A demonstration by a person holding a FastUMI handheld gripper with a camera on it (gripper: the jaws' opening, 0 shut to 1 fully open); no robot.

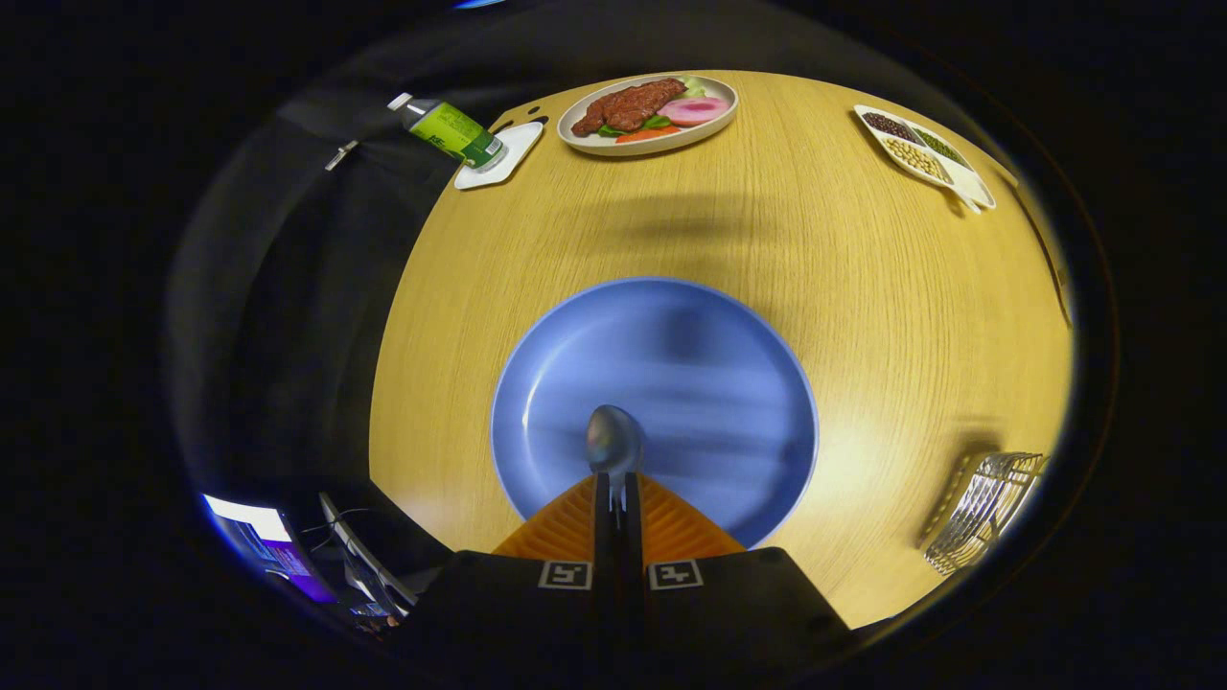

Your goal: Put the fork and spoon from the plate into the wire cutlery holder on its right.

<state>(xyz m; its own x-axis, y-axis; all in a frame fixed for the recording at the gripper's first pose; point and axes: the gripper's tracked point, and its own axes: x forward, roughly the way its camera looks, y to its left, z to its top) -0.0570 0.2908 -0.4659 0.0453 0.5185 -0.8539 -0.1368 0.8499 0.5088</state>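
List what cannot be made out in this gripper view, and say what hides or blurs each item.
- spoon: handle hidden between the closed jaws of the gripper; just the bowl shows.
- blue plate: near rim covered by the gripper; surface smeared by blur.
- wire cutlery holder: its contents cannot be told, distorted at the edge of the view.
- divided dish: contents too small to identify.

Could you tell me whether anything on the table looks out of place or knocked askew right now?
One thing: the green bottle lies tipped on its side at the table's far corner, its base on a white coaster. Otherwise things look orderly. The gripper is shut on the spoon above the blue plate.
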